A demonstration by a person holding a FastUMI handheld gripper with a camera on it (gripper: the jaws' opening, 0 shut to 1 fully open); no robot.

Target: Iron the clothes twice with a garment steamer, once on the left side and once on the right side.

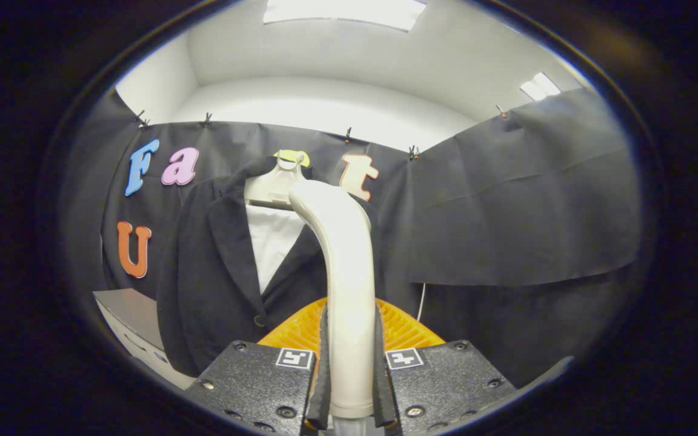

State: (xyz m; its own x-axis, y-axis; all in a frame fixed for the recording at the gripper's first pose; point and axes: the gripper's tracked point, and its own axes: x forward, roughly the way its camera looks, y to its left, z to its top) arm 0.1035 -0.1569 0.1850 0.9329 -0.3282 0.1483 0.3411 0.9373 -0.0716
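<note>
While clamped, status as follows:
Steamer: cream plastic garment steamer wand (349, 266), curved neck, head reaching up in front of the jacket collar.
Grip: gripper (349, 375) clenched on the wand's lower shaft, both fingers pressing its sides.
Jacket: dark blazer (216, 284) over a white shirt (273, 239), hung on a pale hanger (273, 184); wand sits right of the jacket's opening.
Contact: can't tell whether the head touches fabric.
Behind jacket: black cloth wall (525, 200); grey box (134, 324) low to its left.
Risk: smooth shaft could twist in the fingers on a stroke; a hard push could swing the jacket off line.
</note>
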